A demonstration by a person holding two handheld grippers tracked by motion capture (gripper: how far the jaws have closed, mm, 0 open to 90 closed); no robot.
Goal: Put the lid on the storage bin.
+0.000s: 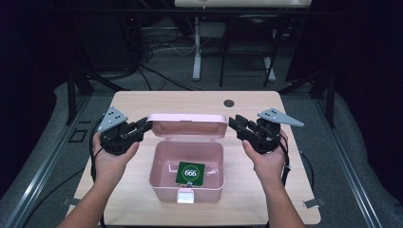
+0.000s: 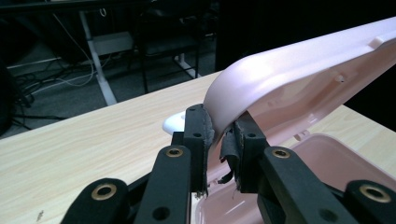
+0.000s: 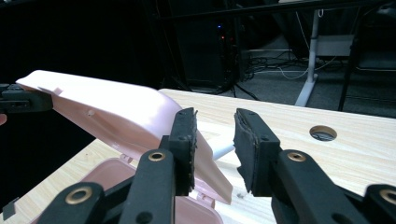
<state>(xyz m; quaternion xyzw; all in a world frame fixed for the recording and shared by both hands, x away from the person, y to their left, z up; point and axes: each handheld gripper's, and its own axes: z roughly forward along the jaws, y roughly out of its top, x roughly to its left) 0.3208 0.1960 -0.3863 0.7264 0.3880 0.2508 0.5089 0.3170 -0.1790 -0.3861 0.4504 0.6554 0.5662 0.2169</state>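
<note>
**Lid held up at both ends**

Box [image 1: 186,176], pink and rectangular, sat near the middle of the wooden table [image 1: 142,102], toward the six o'clock edge, its long axis running from nine to three o'clock. Its lid [image 1: 187,124] stood raised on the far side, hinged along the twelve o'clock edge, the open mouth facing up and the white latch [image 1: 185,196] facing six o'clock. A green card [image 1: 190,173] marked 666 lay inside. The left gripper [image 1: 144,126] reached in from nine o'clock, and its pads [image 2: 204,135] pinched the lid's left corner. The right gripper [image 1: 236,122] came in from three o'clock at the lid's other end; its jaws stood parted, the lid's corner beside one pad [image 3: 186,144], the other pad clear of it.
</note>
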